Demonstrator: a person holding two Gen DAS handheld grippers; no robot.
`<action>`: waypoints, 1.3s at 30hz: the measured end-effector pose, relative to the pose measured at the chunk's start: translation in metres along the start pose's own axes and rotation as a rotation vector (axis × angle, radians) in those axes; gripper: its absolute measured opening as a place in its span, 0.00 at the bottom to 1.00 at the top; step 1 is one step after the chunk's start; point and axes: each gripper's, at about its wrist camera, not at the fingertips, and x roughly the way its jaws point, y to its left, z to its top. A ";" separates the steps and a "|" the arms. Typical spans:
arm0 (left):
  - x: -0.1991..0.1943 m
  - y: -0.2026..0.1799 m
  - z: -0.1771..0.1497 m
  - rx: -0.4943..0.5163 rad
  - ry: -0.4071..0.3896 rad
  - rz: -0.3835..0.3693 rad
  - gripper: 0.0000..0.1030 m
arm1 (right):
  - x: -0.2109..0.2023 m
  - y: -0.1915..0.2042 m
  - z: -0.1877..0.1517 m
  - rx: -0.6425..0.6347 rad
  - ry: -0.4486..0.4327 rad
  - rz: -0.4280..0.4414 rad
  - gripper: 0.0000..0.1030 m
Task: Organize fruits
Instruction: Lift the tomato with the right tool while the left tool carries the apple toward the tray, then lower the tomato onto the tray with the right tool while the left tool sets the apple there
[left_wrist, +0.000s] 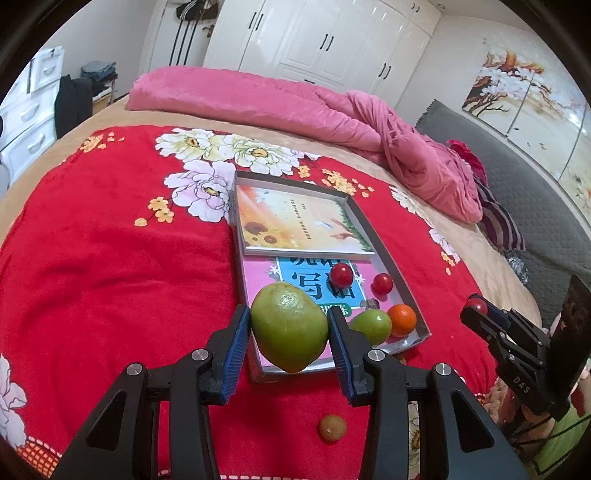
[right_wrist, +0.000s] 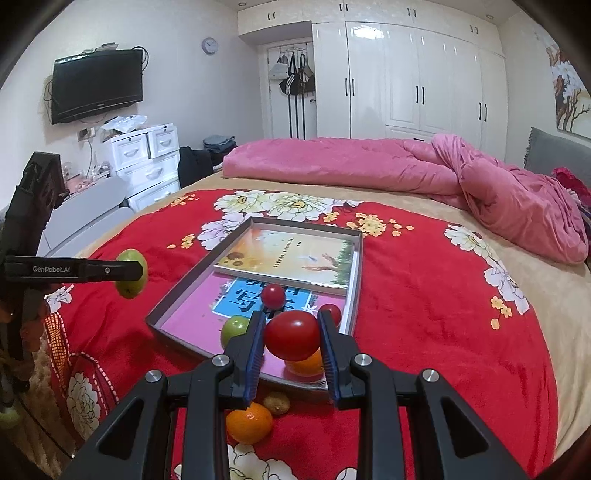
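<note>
My left gripper (left_wrist: 290, 326) is shut on a large green fruit (left_wrist: 288, 332), held just above the near left corner of the grey tray (left_wrist: 388, 254). The right gripper (right_wrist: 292, 338) is shut on a red tomato (right_wrist: 291, 335) over the tray's near edge (right_wrist: 177, 306). In the tray lie two small tomatoes (left_wrist: 341, 275) (left_wrist: 382, 283), a small green fruit (left_wrist: 371, 326) and an orange (left_wrist: 402, 320). On the blanket in front of the tray sit a brown fruit (right_wrist: 277, 402) and a second orange (right_wrist: 249, 422).
Two books (left_wrist: 295, 221) (left_wrist: 317, 288) line the tray bottom. The tray rests on a red flowered blanket (left_wrist: 110, 258) on a bed. A pink quilt (left_wrist: 295, 99) is bunched at the back. A grey headboard (left_wrist: 517, 166) is on the right.
</note>
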 end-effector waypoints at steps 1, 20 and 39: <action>0.001 0.000 0.000 0.000 0.001 0.000 0.43 | 0.000 -0.002 0.000 0.003 0.000 -0.004 0.28; 0.041 -0.014 -0.004 0.041 0.083 0.006 0.43 | 0.030 0.002 -0.002 -0.031 0.080 0.041 0.28; 0.075 -0.024 -0.012 0.125 0.154 0.042 0.43 | 0.061 0.020 -0.016 -0.127 0.152 0.049 0.28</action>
